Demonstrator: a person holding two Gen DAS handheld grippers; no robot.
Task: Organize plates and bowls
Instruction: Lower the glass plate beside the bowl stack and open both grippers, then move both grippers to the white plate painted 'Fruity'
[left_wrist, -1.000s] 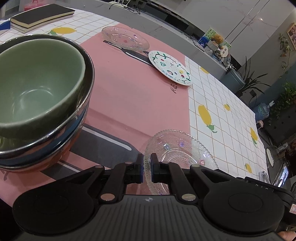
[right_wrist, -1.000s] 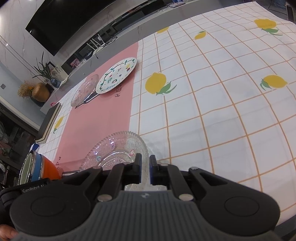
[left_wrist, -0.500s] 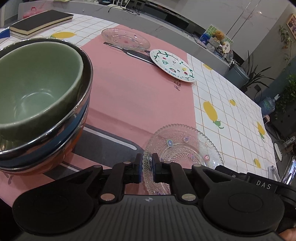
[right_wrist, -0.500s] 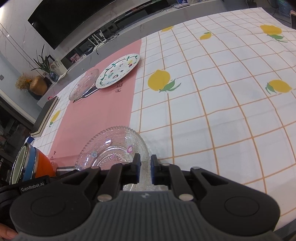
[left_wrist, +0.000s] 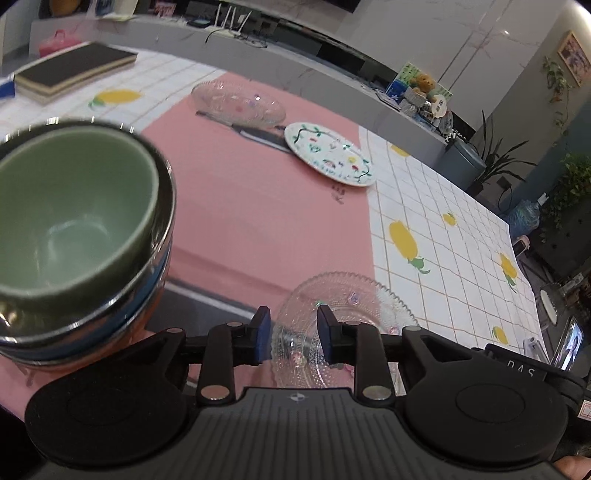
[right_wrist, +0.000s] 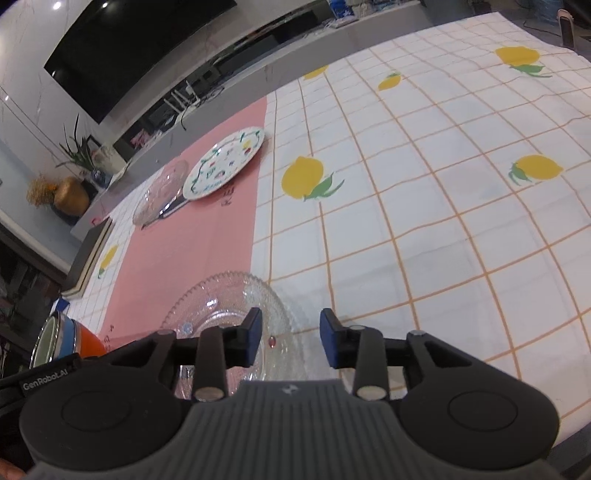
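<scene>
A clear glass plate (left_wrist: 347, 306) with a beaded rim lies on the table at the edge of the pink runner; it also shows in the right wrist view (right_wrist: 229, 314). My left gripper (left_wrist: 293, 332) is open, its jaws astride the plate's near rim. My right gripper (right_wrist: 290, 336) is open over the plate's right rim. A stack of bowls, green bowl (left_wrist: 70, 218) on top, stands at the left. A white floral plate (left_wrist: 328, 155) and a second glass plate (left_wrist: 240, 103) lie at the far end of the runner.
A dark book (left_wrist: 74, 70) lies at the far left of the table. The lemon-print tablecloth (right_wrist: 424, 203) spreads to the right. A grey counter (left_wrist: 280, 59) runs behind the table. The bowl stack (right_wrist: 62, 339) shows at the left in the right wrist view.
Both grippers were shut on the near glass plate's rim and have opened. The plate now rests on the table.
</scene>
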